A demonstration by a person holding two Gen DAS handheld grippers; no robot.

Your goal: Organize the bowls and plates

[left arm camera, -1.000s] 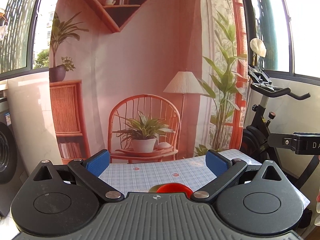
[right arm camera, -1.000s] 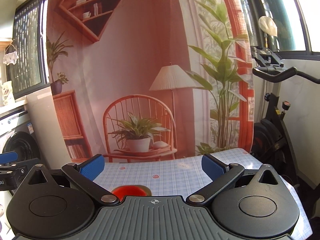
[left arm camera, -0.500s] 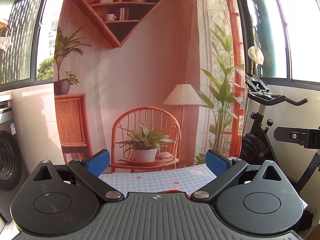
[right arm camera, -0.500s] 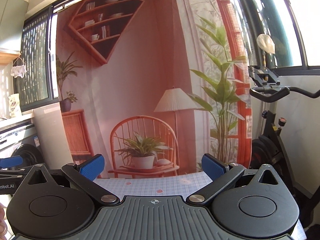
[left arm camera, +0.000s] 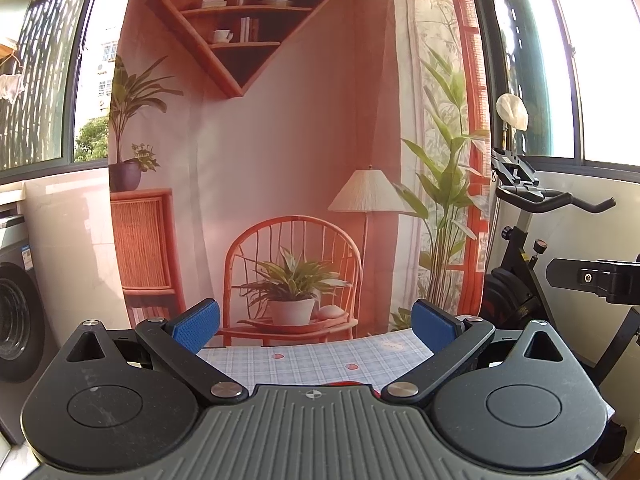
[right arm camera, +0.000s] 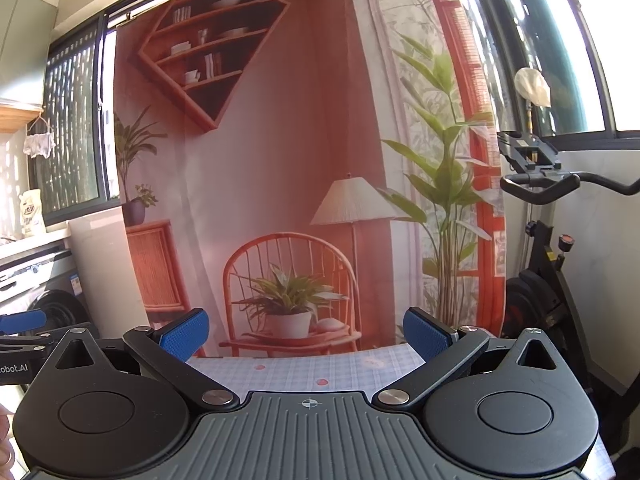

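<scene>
Above grey checked tablecloth (left arm camera: 320,356), my left gripper (left arm camera: 316,326) and right gripper (right arm camera: 306,332) hung spread wide, empty. Only red dish rim sliver (left arm camera: 346,383) showed. Judged: pre-grasp; next needed tilting down to find dishes.

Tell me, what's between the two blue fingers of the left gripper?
Nothing is held. In the left wrist view, the left gripper is open, and the gap shows only bare checked tablecloth and a sliver of a red dish near the gripper body.

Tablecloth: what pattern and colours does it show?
The tablecloth is pale blue-grey plaid with small red spots, clearest in the left wrist view.
</scene>
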